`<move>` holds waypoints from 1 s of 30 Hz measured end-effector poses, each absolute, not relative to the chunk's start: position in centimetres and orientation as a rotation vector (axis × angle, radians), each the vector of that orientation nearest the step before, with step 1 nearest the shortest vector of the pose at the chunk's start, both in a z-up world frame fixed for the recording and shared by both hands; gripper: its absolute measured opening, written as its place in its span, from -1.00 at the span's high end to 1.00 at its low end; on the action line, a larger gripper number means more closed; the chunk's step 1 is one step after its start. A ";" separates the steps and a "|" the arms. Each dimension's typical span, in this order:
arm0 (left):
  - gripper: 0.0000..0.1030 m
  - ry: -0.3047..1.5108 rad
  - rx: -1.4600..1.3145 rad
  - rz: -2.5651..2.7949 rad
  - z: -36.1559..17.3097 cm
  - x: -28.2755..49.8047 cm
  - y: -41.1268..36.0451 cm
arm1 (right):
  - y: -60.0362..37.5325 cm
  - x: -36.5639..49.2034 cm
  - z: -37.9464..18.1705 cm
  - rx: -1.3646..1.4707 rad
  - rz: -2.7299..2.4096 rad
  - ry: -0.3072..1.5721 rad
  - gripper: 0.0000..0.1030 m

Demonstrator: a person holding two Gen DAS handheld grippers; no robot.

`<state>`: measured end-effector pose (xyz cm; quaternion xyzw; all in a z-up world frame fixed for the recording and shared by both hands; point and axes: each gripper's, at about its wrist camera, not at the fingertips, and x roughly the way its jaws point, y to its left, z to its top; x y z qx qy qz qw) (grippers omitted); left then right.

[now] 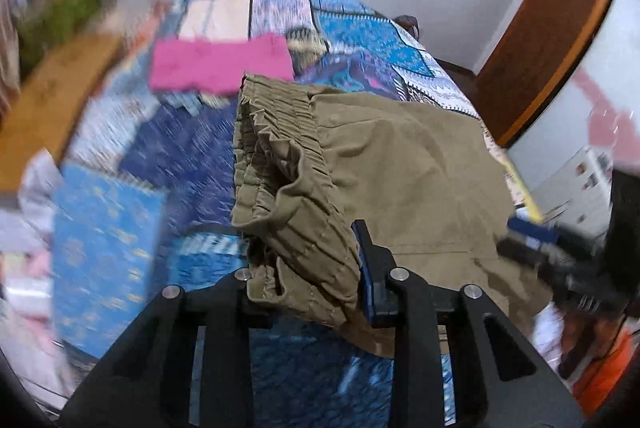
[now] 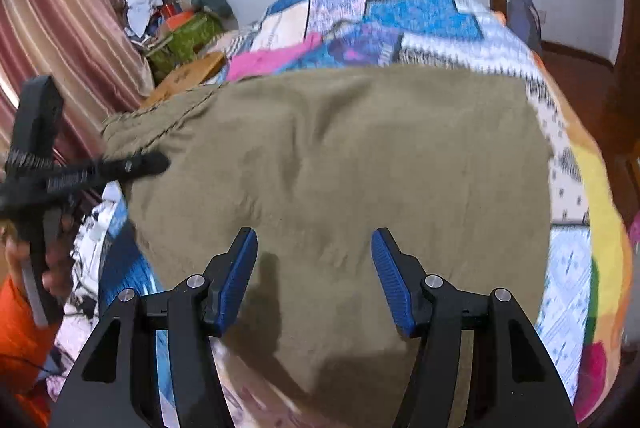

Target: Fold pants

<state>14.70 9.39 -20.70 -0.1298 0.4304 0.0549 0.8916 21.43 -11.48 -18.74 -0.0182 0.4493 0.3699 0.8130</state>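
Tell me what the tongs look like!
Both tongs, the left tongs and the right tongs, have black angular arms with round silver bolts. The fingers wear blue ridged pads. The person holding them wears an orange sleeve.

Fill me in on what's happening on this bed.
A person with a gripper in each hand is folding khaki pants on a patchwork bedspread. The left gripper has its jaws shut on the gathered elastic waistband, lifting it off the bed. The right gripper hovers over the flat fabric, jaws open, holding nothing. A pink cloth lies farther back.
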 end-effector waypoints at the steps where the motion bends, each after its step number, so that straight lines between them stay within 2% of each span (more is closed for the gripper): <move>1: 0.41 0.878 -0.212 0.133 -20.2 14.1 8.9 | -10.6 21.5 -18.4 -0.047 0.794 0.949 -0.08; 8: 0.42 0.780 -0.011 0.219 -17.8 11.1 7.7 | -3.2 19.9 -20.3 -0.190 0.930 1.035 -0.08; 12: 0.42 0.736 0.051 0.238 -16.7 10.8 6.6 | -2.6 18.8 -20.3 -0.188 0.965 1.021 -0.10; 23: 0.42 0.626 0.153 0.122 -12.4 11.7 0.3 | -14.3 19.7 -18.8 -0.064 0.751 0.973 -0.10; 30: 0.42 0.626 0.180 0.008 -11.7 13.5 -4.2 | -20.6 19.8 -22.0 -0.070 0.600 1.059 -0.10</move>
